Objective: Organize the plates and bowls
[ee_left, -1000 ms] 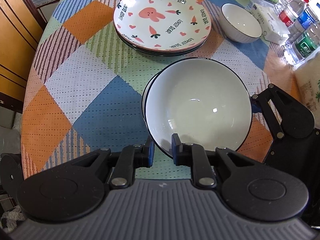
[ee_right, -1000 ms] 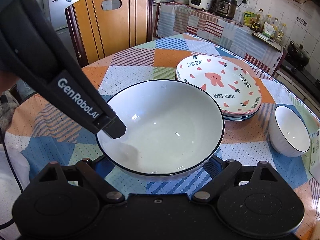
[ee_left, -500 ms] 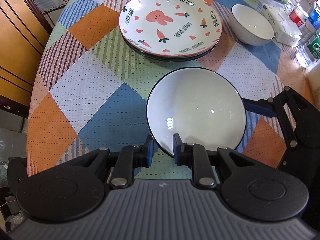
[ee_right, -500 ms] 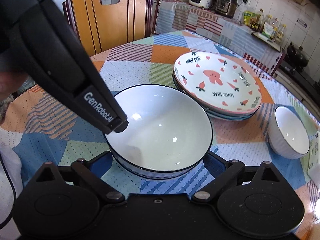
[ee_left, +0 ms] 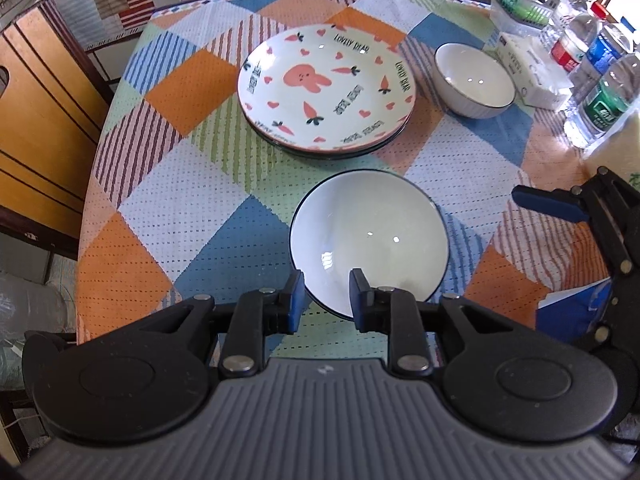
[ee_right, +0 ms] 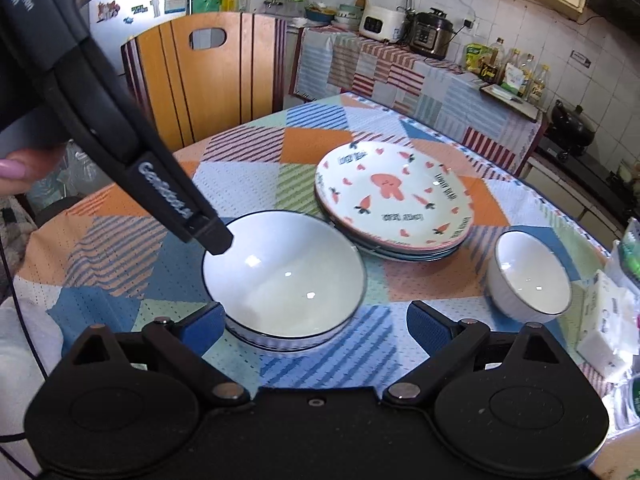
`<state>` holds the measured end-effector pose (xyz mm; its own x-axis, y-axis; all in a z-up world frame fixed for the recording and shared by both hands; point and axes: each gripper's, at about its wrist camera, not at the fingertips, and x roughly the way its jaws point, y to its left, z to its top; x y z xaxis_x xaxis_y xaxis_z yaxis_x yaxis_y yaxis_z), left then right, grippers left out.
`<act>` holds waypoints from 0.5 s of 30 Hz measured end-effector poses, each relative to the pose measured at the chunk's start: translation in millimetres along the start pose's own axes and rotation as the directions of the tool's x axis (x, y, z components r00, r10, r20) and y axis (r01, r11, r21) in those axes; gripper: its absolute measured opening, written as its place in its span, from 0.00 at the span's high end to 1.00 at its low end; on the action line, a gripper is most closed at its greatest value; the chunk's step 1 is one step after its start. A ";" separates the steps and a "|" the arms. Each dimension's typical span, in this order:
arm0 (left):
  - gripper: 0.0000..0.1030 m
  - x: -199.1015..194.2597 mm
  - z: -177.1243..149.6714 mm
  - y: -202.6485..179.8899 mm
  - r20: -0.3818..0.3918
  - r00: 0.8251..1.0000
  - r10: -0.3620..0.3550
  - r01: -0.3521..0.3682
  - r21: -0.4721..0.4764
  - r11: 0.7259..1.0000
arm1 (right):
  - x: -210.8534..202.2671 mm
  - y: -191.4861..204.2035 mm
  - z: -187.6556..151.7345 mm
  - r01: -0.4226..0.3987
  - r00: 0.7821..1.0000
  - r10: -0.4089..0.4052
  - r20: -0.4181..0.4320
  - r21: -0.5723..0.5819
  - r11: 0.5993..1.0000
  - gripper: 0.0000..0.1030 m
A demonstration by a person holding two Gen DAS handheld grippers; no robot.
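A large white bowl [ee_left: 370,236] with a dark rim sits nested on another bowl on the chequered tablecloth; it also shows in the right wrist view [ee_right: 284,276]. My left gripper [ee_left: 326,296] is open, its fingers astride the bowl's near rim with a gap on each side. My right gripper [ee_right: 314,326] is wide open and empty, drawn back to the bowl's right side. A stack of plates topped by a pink rabbit plate [ee_left: 326,88] lies beyond. A small white bowl [ee_left: 474,80] stands at the far right.
Water bottles [ee_left: 600,92], a tissue pack [ee_left: 528,72] and a clear box stand along the table's right edge. A wooden chair [ee_right: 208,76] stands at the far side in the right wrist view. A kitchen counter with appliances is behind.
The large bowl went down onto the bowl beneath it. My left gripper opened off its rim and both grippers pulled back and up; the right one moved away to the right.
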<state>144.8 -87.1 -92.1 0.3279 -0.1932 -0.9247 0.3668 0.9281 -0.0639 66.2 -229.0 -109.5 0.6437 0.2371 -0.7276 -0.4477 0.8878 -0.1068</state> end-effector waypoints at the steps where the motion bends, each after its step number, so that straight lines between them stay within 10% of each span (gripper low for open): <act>1: 0.74 -3.6 0.8 -1.9 0.006 1.000 -0.001 0.001 0.007 1.000 | -4.3 -4.2 0.7 0.006 1.000 -0.006 0.007 0.005 1.000 0.04; 15: 0.71 -25.9 29.0 -41.3 0.054 0.998 -0.033 0.028 0.082 0.996 | -30.2 -82.4 2.1 0.103 0.992 -0.114 0.062 0.158 0.982 0.04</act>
<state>146.4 -129.7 -54.6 0.3622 -0.2404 -0.9006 0.4458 0.8932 -0.0592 84.9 -308.5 -77.3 0.7278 0.1580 -0.6673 -0.2748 0.9587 -0.0728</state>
